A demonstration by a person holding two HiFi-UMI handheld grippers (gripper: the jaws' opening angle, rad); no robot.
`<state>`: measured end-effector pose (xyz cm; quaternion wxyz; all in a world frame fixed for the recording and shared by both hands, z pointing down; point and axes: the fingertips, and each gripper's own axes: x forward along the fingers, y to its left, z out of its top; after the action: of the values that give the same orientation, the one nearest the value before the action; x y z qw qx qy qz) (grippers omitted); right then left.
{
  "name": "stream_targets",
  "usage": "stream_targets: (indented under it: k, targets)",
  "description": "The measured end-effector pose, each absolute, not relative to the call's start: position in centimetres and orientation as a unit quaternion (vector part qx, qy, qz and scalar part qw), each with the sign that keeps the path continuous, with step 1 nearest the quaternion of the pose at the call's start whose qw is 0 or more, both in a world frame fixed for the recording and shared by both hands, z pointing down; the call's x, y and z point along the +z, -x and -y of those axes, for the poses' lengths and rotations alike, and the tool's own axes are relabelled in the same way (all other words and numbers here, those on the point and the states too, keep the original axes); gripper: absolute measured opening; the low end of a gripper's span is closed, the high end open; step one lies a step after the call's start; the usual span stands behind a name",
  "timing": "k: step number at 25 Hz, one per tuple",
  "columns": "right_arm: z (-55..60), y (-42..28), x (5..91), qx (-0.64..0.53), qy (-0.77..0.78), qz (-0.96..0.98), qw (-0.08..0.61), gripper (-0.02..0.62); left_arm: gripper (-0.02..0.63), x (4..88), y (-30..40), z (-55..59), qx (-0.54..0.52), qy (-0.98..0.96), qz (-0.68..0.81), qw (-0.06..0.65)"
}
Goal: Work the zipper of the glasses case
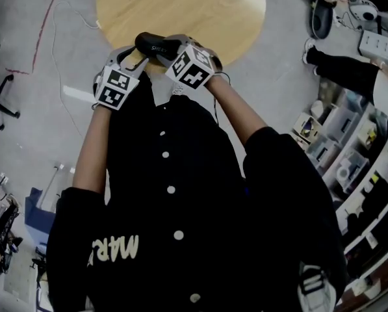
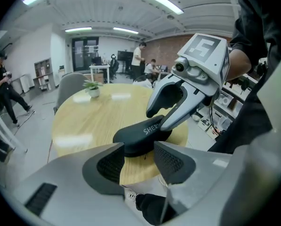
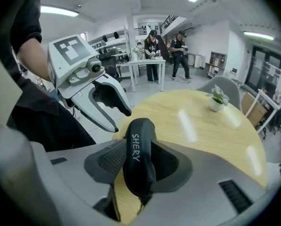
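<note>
The black glasses case (image 1: 156, 46), printed "SHERY", is held in the air over the near edge of the round wooden table (image 1: 200, 8). My left gripper (image 2: 139, 150) is shut on the case's near end (image 2: 136, 140), with both pads against its sides. The right gripper (image 3: 139, 147) straddles the other end of the case (image 3: 139, 161) with its jaws spread wide. In the left gripper view a sliver of space shows between the right gripper's upper finger (image 2: 164, 97) and the case. In the head view both grippers (image 1: 142, 56) (image 1: 172, 49) sit close together in front of the person's chest.
A small potted plant (image 3: 218, 98) stands on the far side of the table, with a grey chair (image 2: 70, 86) behind it. Several people stand at desks in the background. Shelving (image 1: 349, 155) and a seated person's legs (image 1: 340, 67) are to the right; a cable (image 1: 83, 18) lies on the floor.
</note>
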<state>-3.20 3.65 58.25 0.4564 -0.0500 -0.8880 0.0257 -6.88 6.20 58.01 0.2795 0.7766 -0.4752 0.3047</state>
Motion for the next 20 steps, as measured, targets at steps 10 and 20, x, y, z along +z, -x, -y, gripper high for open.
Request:
stream_targets:
  k: [10,20]
  targets:
    - [-3.7,5.0,59.9,0.007,0.061,0.864,0.5,0.184,0.184,62.5,7.0,-7.8,0.322,-0.742,0.484,0.333]
    - [-4.4,5.2,59.9,0.004,0.061,0.859,0.509,0.184,0.018,64.3,6.5,-7.9,0.361,-0.698,0.523,0.33]
